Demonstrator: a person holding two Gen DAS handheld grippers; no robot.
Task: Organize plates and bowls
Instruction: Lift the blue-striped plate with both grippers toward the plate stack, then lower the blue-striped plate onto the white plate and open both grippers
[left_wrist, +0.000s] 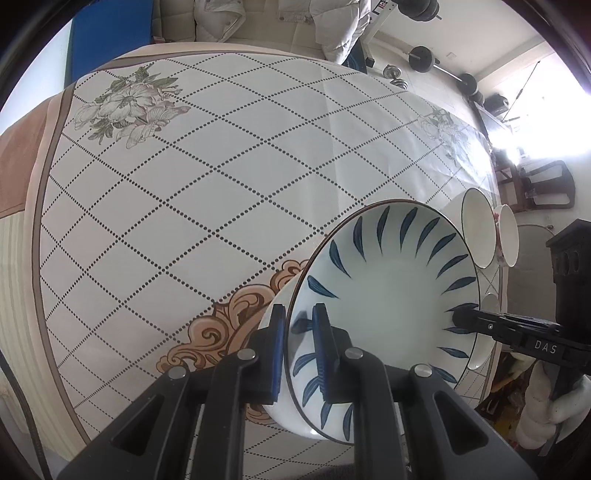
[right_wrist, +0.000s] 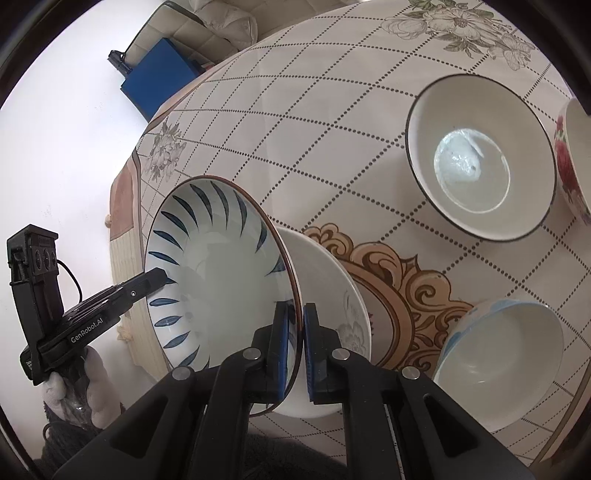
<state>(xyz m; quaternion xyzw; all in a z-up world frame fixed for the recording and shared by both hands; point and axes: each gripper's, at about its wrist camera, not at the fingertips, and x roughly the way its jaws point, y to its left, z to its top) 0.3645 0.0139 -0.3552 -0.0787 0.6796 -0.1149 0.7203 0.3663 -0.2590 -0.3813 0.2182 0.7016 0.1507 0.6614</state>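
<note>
Gripping opposite rims of one round white ceramic plate with dark blue leaf strokes (left_wrist: 388, 295) and a thin dark edge, tilted above the checked, flower-printed tablecloth (left_wrist: 184, 184). Left gripper (left_wrist: 299, 354) pinching the near rim, one blue pad on the underside, the other on the painted face; right gripper (left_wrist: 458, 317) reaching in from the far side, biting the opposite rim, a white-gloved hand (left_wrist: 546, 413) behind it. In the right wrist view, right gripper (right_wrist: 295, 343) clamping the rim between its blue pads, left gripper (right_wrist: 162, 275) meeting the far edge of the same plate (right_wrist: 221, 277).

Lying just under the held plate, past the right pads: a plain white plate with a faint grey flower (right_wrist: 332, 295). Sitting further ahead of the right gripper: a cream bowl with a dark rim (right_wrist: 480, 158), beside it a white bowl with red roses (right_wrist: 572, 166). Resting close to the right of the fingers: a white bowl with light blue outside (right_wrist: 498, 365).
</note>
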